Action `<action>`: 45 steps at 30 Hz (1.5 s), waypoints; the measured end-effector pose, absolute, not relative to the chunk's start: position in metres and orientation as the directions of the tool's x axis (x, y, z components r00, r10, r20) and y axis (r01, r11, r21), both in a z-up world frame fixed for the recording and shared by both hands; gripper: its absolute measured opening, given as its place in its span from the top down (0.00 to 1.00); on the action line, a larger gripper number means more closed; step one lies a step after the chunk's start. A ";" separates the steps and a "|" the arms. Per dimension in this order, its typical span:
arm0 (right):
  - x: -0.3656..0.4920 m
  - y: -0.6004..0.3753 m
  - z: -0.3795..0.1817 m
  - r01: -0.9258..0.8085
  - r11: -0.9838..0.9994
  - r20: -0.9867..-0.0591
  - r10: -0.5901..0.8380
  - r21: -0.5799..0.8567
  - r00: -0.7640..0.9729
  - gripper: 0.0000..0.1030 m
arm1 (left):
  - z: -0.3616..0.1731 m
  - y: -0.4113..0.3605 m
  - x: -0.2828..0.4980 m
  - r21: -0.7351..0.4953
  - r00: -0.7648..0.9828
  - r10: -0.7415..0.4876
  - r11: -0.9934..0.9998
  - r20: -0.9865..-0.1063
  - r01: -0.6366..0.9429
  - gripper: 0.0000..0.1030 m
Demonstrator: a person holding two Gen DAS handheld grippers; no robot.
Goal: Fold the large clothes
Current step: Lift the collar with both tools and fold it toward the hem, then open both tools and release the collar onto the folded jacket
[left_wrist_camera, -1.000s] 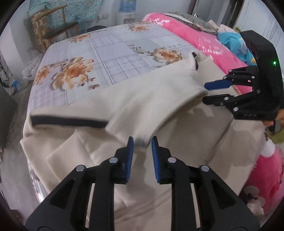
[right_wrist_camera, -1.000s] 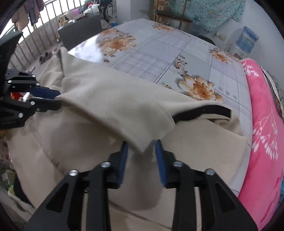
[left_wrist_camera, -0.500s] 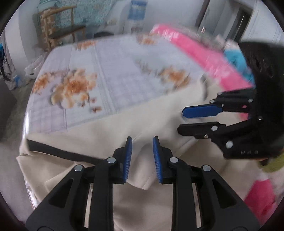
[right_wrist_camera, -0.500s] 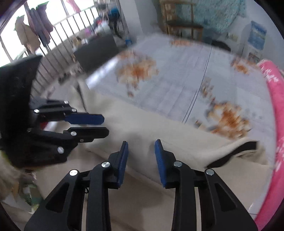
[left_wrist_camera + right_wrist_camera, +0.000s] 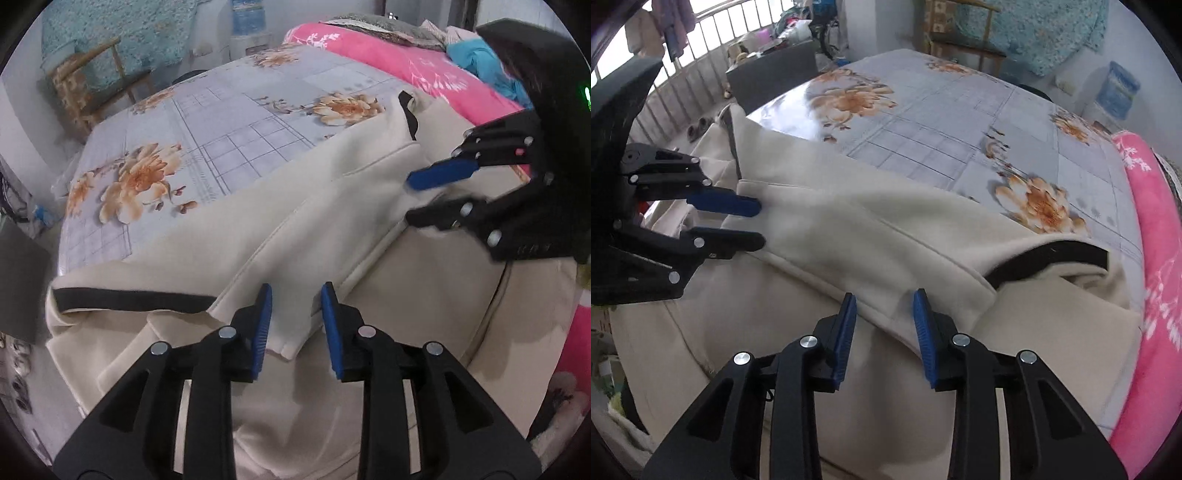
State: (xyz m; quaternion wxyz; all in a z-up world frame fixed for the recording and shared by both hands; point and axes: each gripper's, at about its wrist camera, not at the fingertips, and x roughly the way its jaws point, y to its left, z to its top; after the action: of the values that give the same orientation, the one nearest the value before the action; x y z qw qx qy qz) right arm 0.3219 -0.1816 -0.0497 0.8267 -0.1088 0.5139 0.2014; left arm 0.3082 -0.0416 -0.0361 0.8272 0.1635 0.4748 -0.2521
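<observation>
Cream fleece garment [image 5: 332, 206], spread on the floral table [image 5: 221, 122]; folded edge runs crosswise between my left gripper [image 5: 295, 321], jaws opening, and right gripper [image 5: 884, 321], parted, empty.

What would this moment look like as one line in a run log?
garment: cream coat on floral table | left gripper: opening, over fold | right gripper: open, over fold

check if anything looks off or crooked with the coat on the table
Nothing damaged or spilled. The folded-over flap of the cream coat lies slanted, its black-trimmed edge curling up rather than flat.
</observation>
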 end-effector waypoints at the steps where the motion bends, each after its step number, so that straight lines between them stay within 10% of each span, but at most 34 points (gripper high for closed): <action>1: 0.321 -0.186 -0.045 -0.427 0.903 -0.889 0.233 0.047 0.393 0.70 | -0.033 -0.037 0.309 -0.002 0.406 -0.272 0.833 -0.872 0.553 0.72; 12: 0.297 -0.221 -0.032 -0.282 0.953 -0.881 0.229 0.115 0.414 0.69 | -0.009 -0.006 0.291 -0.099 0.406 -0.316 0.875 -0.857 0.474 0.67; 23: 0.182 -0.225 -0.011 -0.156 0.949 -0.797 0.316 0.275 0.515 0.36 | 0.021 0.036 0.183 -0.119 0.510 -0.306 0.923 -0.804 0.366 0.53; 28: 0.144 -0.193 -0.026 -0.121 0.970 -0.795 0.243 0.212 0.556 0.23 | -0.003 0.028 0.147 -0.143 0.531 -0.295 0.941 -0.794 0.307 0.32; 45: 0.132 -0.170 -0.073 -0.037 0.998 -0.806 0.069 0.059 0.587 0.09 | -0.053 0.017 0.136 0.022 0.566 -0.090 0.982 -0.820 0.189 0.15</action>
State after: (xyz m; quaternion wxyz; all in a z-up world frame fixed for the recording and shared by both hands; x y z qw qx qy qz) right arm 0.1316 -0.1705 -0.0734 0.8907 0.0177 0.4533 0.0299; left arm 0.1358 0.0171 -0.0530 0.8832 0.0537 0.4593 -0.0790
